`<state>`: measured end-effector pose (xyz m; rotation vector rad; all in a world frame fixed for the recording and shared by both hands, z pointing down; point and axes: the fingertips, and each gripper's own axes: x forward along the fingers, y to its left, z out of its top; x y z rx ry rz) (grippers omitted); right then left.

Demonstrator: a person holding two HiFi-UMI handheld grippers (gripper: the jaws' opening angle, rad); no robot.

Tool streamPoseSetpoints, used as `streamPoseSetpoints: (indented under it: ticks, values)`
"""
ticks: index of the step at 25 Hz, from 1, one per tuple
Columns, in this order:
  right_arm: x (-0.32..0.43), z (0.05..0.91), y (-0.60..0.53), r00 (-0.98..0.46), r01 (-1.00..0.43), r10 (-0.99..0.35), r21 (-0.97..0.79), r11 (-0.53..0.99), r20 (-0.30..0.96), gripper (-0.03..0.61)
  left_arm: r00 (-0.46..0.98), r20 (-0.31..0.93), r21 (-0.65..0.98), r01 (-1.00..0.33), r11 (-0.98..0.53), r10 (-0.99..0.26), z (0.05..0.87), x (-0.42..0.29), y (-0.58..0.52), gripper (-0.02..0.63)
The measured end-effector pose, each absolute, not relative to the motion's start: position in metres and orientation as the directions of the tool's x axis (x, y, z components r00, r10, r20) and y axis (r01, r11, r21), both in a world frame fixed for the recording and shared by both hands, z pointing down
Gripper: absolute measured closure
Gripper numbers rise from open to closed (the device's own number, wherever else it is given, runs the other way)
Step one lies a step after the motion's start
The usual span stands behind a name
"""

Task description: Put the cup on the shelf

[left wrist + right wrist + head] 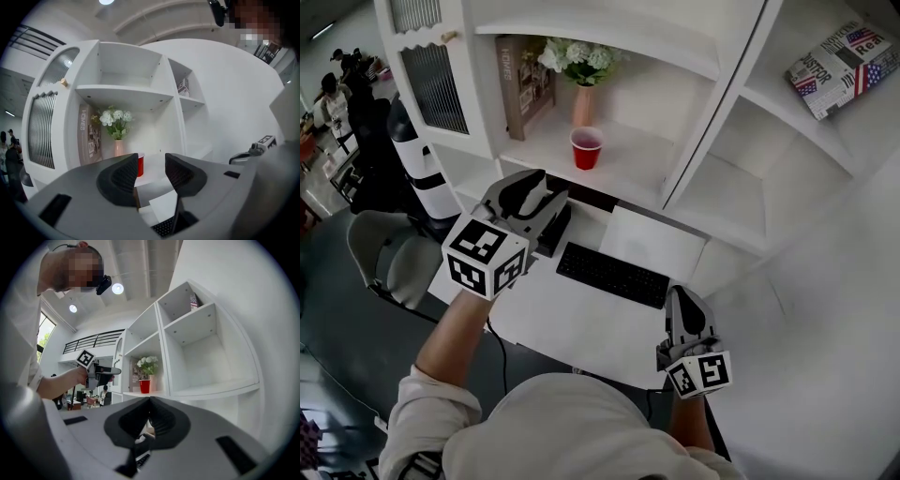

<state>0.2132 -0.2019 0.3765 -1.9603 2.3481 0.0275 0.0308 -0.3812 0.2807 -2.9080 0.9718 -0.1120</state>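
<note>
Red cup upright on far shelf, just right of vase; left gripper jaws moderately apart, empty; right gripper jaws together, empty.

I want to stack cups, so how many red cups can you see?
1. The red cup stands on the white shelf, just in front of the pink vase with flowers. Others may be hidden in shelf corners out of sight.

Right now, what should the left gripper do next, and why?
Probably just lower the left gripper away from the shelf and stop. The red cup already stands upright on the shelf beside the vase, and the left gripper's jaws are apart with nothing between them. The right gripper is shut and empty.
</note>
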Motion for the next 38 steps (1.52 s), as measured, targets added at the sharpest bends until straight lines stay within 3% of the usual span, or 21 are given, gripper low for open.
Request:
streamPoseSetpoints:
  ticks: [7,9,38]
  values:
    - [0.194,0.365,-0.195,-0.207,-0.977,-0.974,-0.021,0.21,-0.087,0.574,0.788,0.023,-0.121,-0.609,-0.784,-0.615,0.292,0.0,-0.337,0.574]
    - [0.188,0.364,-0.194,-0.218,-0.975,-0.972,-0.015,0.22,-0.088,0.574,0.784,0.019,-0.114,-0.615,-0.78,-0.621,0.296,-0.008,-0.329,0.591]
    - [0.153,0.357,-0.164,-0.286,-0.958,-0.955,0.031,0.285,-0.073,0.575,0.742,0.048,-0.021,-0.669,-0.743,-0.669,0.37,-0.074,-0.261,0.611]
